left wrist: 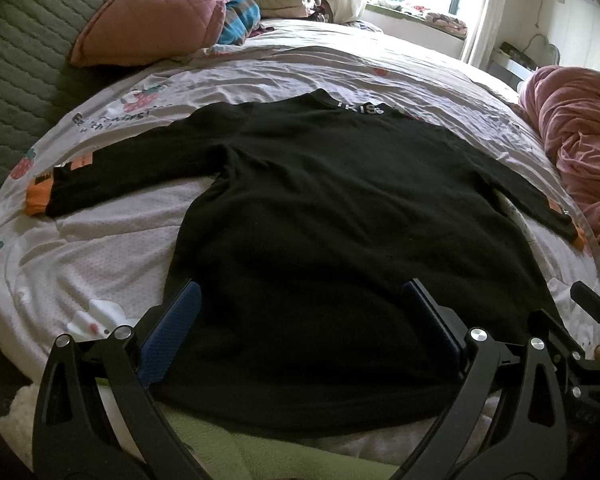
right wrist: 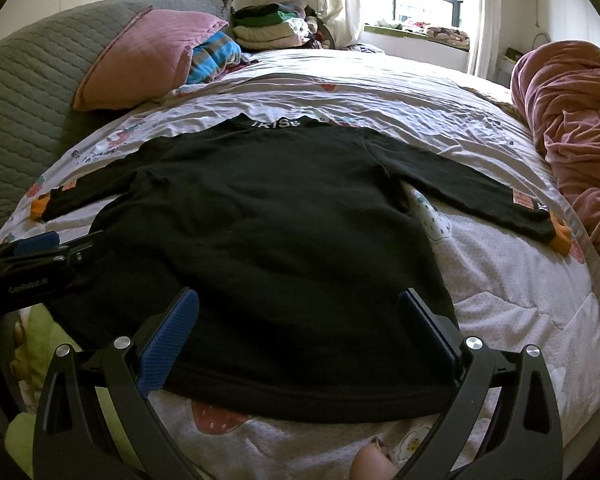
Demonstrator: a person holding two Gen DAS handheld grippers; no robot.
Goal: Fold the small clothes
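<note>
A black long-sleeved top with orange cuffs lies flat, back up, on the white strawberry-print quilt, sleeves spread to both sides, collar far. It also shows in the right wrist view. My left gripper is open over the hem's left part, its blue pads wide apart. My right gripper is open over the hem's right part. The left gripper shows at the left edge of the right wrist view; the right gripper shows at the right edge of the left wrist view.
A pink pillow and a grey quilted headboard lie far left. A pile of folded clothes sits at the far end. A crumpled pink blanket lies on the right. A green cloth lies under the hem.
</note>
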